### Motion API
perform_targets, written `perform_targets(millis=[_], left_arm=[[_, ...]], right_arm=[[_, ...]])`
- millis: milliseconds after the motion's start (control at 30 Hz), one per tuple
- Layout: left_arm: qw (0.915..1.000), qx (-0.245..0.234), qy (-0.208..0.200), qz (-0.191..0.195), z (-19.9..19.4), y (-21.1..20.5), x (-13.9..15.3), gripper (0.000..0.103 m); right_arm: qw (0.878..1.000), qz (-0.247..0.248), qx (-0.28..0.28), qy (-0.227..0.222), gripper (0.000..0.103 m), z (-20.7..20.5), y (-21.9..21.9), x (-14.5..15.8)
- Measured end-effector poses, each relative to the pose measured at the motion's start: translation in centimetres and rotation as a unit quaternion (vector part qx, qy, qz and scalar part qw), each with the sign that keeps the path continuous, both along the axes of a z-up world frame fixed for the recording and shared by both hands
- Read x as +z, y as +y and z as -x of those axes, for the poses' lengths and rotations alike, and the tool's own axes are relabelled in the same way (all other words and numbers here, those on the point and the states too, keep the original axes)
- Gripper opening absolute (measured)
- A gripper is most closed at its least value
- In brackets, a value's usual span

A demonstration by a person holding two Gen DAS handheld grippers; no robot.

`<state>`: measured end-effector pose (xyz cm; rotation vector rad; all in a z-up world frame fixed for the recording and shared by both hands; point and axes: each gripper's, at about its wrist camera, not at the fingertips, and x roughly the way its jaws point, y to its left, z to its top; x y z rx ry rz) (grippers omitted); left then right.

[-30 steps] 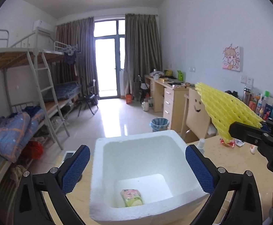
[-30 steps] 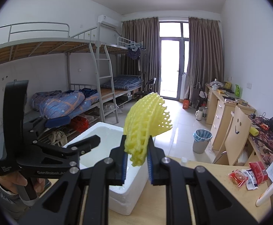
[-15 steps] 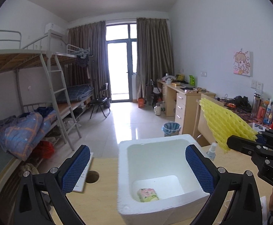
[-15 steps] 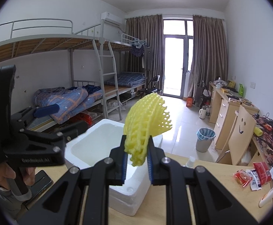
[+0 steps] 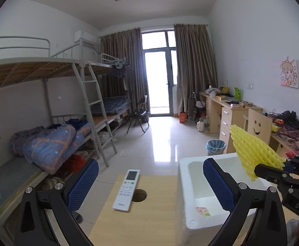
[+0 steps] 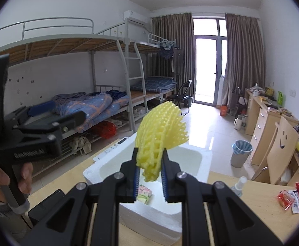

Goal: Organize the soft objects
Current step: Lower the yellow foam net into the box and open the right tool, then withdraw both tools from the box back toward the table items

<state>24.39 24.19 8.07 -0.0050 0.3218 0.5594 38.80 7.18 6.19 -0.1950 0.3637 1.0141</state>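
foam net (image 6: 159,135) | long axis upright, fanned top | right tongs (image 6: 149,176) clamped

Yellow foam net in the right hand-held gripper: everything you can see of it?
The yellow foam net is a soft, open-mesh foam sleeve of diamond cells, pale yellow. Its lower end is pinched flat between the blue pads of the right hand-held gripper, with a tip hanging just below them; the free upper part fans out wide and curls over. It is held in the air above the white foam box, touching nothing else. The left wrist view shows it side-on over the box.
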Motion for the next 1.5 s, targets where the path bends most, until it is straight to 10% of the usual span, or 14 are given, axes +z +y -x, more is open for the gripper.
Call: perform_targets(millis=[467, 633, 1500], left_arm=[[0.9998, -0.001, 0.005, 0.020, 0.6, 1.0, -1.5, 0.102], [0.9997, -0.003, 0.001, 0.024, 1.0, 1.0, -1.2, 0.102], [0.9993, -0.020, -0.020, 0.023, 4.1, -1.6, 1.0, 0.102]], right_arm=[[0.999, 0.021, -0.011, 0.025, 0.022, -0.5, 0.7, -1.0], [0.999, 0.017, -0.019, 0.027, 0.088, -0.2, 1.1, -0.6], [0.999, -0.021, -0.044, -0.012, 0.099, 3.5, -4.1, 3.5]])
